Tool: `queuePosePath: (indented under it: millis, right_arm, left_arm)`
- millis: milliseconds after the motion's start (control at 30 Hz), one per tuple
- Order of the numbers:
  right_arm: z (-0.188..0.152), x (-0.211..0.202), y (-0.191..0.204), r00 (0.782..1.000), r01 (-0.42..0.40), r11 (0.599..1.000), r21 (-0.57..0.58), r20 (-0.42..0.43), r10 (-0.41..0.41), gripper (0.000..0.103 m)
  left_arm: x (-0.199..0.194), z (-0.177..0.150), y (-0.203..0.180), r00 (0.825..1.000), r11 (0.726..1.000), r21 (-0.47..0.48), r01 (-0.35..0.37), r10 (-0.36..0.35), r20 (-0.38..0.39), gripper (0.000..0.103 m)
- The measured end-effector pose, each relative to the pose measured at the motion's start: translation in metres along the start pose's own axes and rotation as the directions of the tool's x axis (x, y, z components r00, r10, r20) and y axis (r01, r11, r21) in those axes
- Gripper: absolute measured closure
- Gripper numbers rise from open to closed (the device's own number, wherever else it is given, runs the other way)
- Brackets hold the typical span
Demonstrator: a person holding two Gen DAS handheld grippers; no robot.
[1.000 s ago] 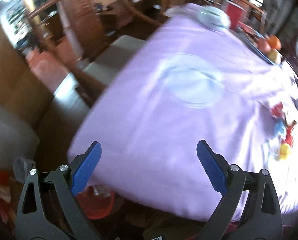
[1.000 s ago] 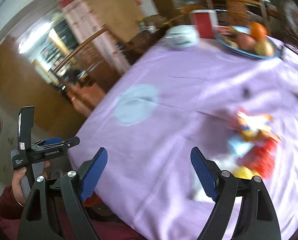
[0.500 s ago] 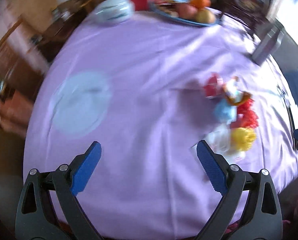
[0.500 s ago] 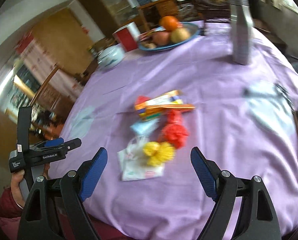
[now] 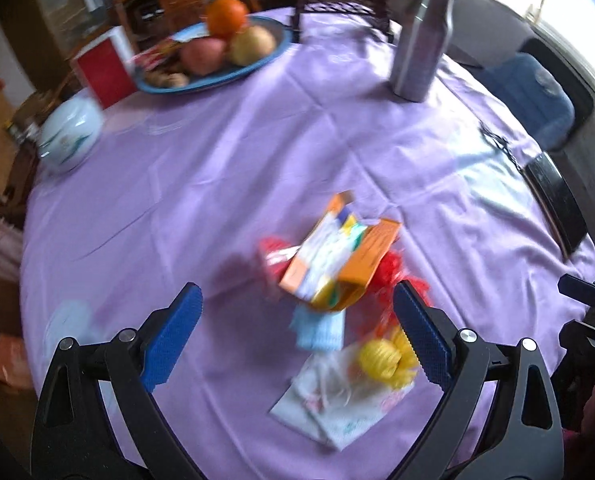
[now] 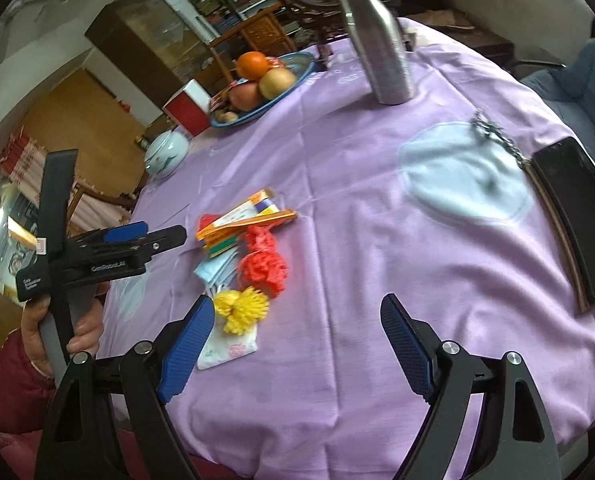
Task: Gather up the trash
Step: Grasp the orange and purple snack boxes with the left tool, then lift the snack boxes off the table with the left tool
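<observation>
Purple tablecloth (image 6: 377,240), fruit plate (image 6: 297,68), steel bottle (image 6: 377,40)

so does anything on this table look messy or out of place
Yes: a loose heap of litter sits on the purple tablecloth near the front edge: an orange wrapper, a red crumpled ball, a yellow one, a blue scrap and a white napkin. The fruit plate and steel bottle stand tidy.

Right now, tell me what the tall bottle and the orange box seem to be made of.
Tall bottle: apparently brushed stainless steel, with a dull grey sheen and soft highlights.
Orange box: likely printed cardboard, flattened, with sharp folded edges.
</observation>
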State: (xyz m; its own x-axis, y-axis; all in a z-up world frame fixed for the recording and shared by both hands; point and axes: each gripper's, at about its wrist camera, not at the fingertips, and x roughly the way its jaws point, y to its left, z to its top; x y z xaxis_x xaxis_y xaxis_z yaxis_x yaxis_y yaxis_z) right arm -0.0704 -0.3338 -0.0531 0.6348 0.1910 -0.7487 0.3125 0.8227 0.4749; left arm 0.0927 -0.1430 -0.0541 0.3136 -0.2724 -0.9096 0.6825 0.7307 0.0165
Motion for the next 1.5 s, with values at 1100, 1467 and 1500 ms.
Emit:
queuePosePath:
  millis: [1100, 1467, 1500]
  right_arm:
    - [-0.006, 0.010, -0.025, 0.993, 0.115, 0.986, 0.118, -0.025, -0.113, 0.019]
    - [0.001, 0.015, -0.012, 0.997, 0.080, 0.995, 0.063, -0.029, -0.078, 0.019]
    - [0.002, 0.015, -0.010, 0.997, 0.076, 0.995, 0.058, -0.029, -0.074, 0.019]
  left_arm:
    - [0.086, 0.037, -0.010, 0.935, 0.947, 0.029, 0.319, -0.309, -0.173, 0.043]
    - [0.031, 0.038, 0.013, 0.949, 0.949, -0.056, 0.311, -0.313, -0.033, 0.043]
    - [0.028, 0.036, 0.015, 0.950, 0.949, -0.062, 0.310, -0.312, -0.027, 0.043]
